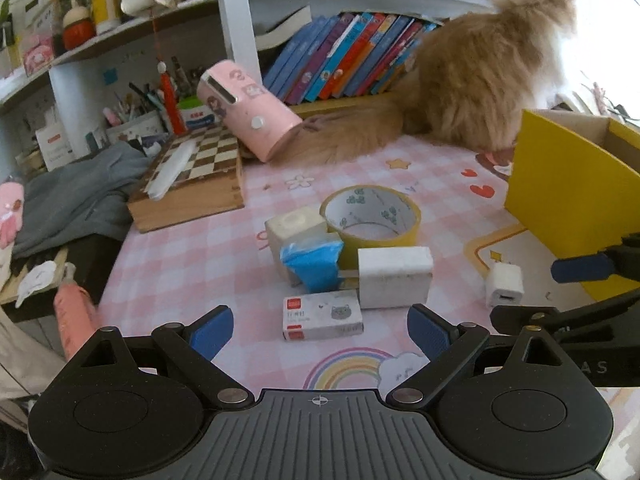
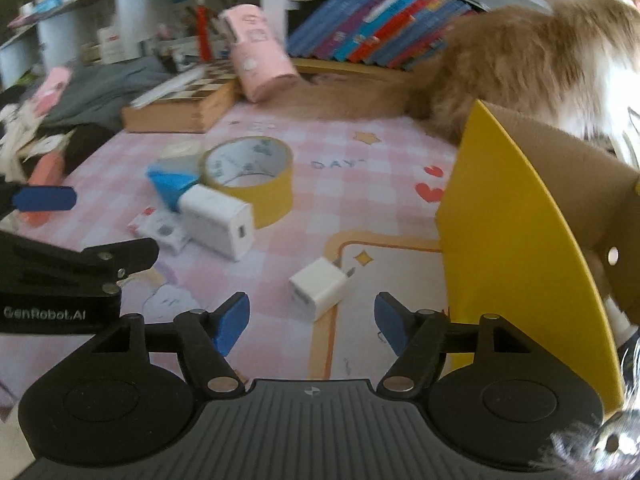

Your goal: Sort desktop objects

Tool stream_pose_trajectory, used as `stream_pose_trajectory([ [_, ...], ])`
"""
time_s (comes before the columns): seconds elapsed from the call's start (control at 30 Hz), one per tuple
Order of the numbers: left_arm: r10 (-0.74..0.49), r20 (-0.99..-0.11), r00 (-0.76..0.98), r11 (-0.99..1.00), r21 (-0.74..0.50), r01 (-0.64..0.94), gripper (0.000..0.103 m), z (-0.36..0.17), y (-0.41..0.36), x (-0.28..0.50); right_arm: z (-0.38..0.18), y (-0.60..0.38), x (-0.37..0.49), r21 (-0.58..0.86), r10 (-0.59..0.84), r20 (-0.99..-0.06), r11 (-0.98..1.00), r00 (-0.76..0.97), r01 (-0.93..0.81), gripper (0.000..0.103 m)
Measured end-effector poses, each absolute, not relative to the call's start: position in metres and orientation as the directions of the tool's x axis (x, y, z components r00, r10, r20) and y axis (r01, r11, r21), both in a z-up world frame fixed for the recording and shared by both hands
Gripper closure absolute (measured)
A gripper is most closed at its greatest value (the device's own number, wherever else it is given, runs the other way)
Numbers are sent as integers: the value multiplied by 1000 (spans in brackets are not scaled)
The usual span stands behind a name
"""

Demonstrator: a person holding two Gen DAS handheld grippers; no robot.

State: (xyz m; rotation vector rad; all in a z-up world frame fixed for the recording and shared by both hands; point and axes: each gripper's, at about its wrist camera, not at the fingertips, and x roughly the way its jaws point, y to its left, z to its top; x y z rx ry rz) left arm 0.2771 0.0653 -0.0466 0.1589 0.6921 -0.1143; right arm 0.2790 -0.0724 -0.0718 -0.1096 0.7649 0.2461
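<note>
— Nearest us, what are the tongs doing?

— Both hover over the pink checked mat point(image 1: 180, 256). Left gripper point(image 1: 320, 330) has its jaws spread wide with nothing between the pads; right gripper point(image 2: 310, 316) stands about half open, also holding nothing.

— And going left to right on the desk?

— At the far left, grey cloth point(image 1: 80, 196), then a chessboard box point(image 1: 192, 184) with a pink cylinder point(image 1: 248, 114) leaning behind it. Mid-mat sits a cluster: a small box with a cat picture point(image 1: 323, 316) just ahead of the left pads, a blue-wrapped packet point(image 1: 314, 262), a white block point(image 1: 394, 276), all touching or just beside the yellow tape roll point(image 1: 372, 216).

— Further right?

— A small white charger plug point(image 2: 319, 289) lies alone, just ahead of the right pads. Beside it stands the yellow cardboard box point(image 2: 516, 256), with a fluffy orange cat point(image 1: 480, 72) behind.
</note>
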Motion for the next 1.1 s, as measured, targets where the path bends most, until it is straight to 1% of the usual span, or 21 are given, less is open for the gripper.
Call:
stream_pose_trajectory([
  [0.13, -56, -670, 740, 984, 88, 154, 9, -53, 66, 293, -76, -74, 288, -1, 184, -704, 966, 686, -260, 36],
  [0.27, -45, -693, 720, 982, 101, 159, 10, -61, 64, 305, -82, -75, 296, -19, 174, -710, 964, 682, -266, 36],
  [0.37, -44, -717, 696, 986, 82, 146, 16, -68, 66, 314, -85, -77, 301, -16, 167, -719, 967, 675, -256, 36],
  [0.4, -45, -724, 689, 988, 71, 139, 20, -71, 67, 317, -86, -76, 303, -15, 167, -720, 967, 673, -256, 36],
  [0.43, -46, -729, 683, 989, 62, 132, 28, -73, 68, 320, -87, -76, 304, -15, 168, -720, 966, 673, -258, 37],
  [0.57, -75, -737, 672, 992, 11, 122, 35, -75, 71, 326, -89, -75, 308, -18, 177, -720, 962, 671, -273, 38],
  [0.7, -85, -732, 676, 990, 15, 140, 49, -75, 69, 322, -91, -74, 313, -6, 190, -727, 959, 660, -283, 39],
  [0.8, -89, -734, 673, 991, 0, 132, 50, -74, 71, 323, -91, -75, 314, 12, 209, -727, 956, 654, -292, 47],
  [0.87, -90, -734, 673, 992, -4, 128, 50, -74, 72, 324, -91, -74, 312, 14, 223, -722, 951, 655, -308, 55],
  [0.93, -97, -736, 669, 994, -39, 102, 51, -72, 76, 325, -90, -71, 310, 13, 239, -716, 944, 656, -329, 68],
  [1.03, -102, -732, 673, 992, -128, 11, 51, -66, 91, 322, -89, -71, 310, 34, 252, -722, 943, 644, -332, 68],
  [1.1, -89, -724, 684, 992, -127, -5, 51, -60, 95, 317, -86, -75, 311, 84, 272, -728, 947, 629, -311, 68],
])
